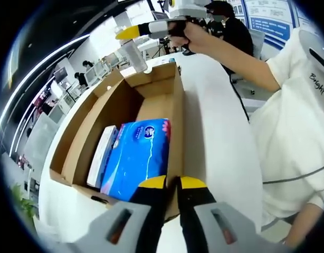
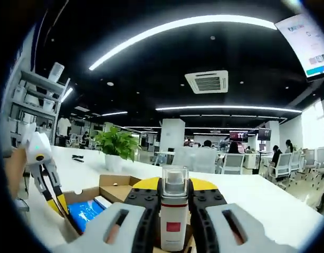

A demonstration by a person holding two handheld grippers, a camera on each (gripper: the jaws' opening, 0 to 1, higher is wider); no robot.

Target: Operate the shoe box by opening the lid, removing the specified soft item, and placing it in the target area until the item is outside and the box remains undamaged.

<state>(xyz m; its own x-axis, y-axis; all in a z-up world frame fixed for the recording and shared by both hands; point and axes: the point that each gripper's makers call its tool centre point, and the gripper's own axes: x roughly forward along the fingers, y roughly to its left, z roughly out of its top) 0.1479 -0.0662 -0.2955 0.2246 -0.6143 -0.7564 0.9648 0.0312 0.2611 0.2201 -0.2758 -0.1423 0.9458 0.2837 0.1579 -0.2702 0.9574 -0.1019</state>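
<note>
An open cardboard shoe box (image 1: 88, 124) lies on a white table. Inside it are a blue soft tissue pack (image 1: 135, 155) and, to its left, a slim white pack (image 1: 101, 155). My left gripper (image 1: 172, 182) is at the box's near right corner, its yellow-tipped jaws closed on the box wall (image 1: 177, 126). My right gripper (image 2: 174, 185) is shut on a white bottle (image 2: 173, 221) with a clear cap and red label. In the left gripper view the right gripper (image 1: 131, 32) holds that bottle (image 1: 134, 55) above the box's far end. The right gripper view also shows the box (image 2: 115, 185), the blue pack (image 2: 85, 212) and the left gripper (image 2: 60, 204).
The white table (image 1: 217, 137) stretches to the right of the box. A person in a white shirt (image 1: 294, 126) stands at its right edge. A potted plant (image 2: 115, 145) stands beyond the box, with office chairs (image 2: 230, 162) and shelving (image 2: 32, 100) farther off.
</note>
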